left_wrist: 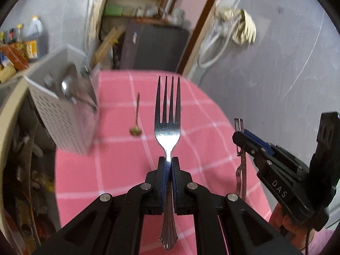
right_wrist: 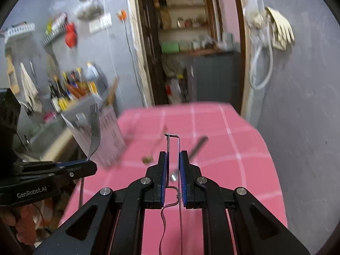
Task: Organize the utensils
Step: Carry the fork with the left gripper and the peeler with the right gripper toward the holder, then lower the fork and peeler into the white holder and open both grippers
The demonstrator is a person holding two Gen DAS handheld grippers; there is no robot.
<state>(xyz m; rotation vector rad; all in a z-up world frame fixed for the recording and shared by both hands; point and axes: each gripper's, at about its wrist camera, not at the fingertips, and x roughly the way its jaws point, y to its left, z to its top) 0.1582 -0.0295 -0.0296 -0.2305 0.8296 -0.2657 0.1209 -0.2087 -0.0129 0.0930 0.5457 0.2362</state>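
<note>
My left gripper (left_wrist: 169,162) is shut on a steel fork (left_wrist: 167,114), tines pointing forward, held above the pink checked tablecloth (left_wrist: 201,127). My right gripper (right_wrist: 173,155) is shut on a thin metal peeler (right_wrist: 173,140) that stands up between its pads. The white perforated utensil holder (left_wrist: 63,114) stands at the table's left edge with cutlery inside. A small brass spoon (left_wrist: 136,123) lies on the cloth to the right of it. The right gripper (left_wrist: 250,140) with the peeler shows at the right of the left wrist view. The fork (right_wrist: 95,125) shows in the right wrist view.
A dark-handled utensil (right_wrist: 197,146) lies on the cloth beyond the right gripper. The table ends against a grey wall (left_wrist: 276,63) on the right. Bottles (right_wrist: 72,89) stand on a counter at the left, behind the holder. A doorway (right_wrist: 187,42) opens behind the table.
</note>
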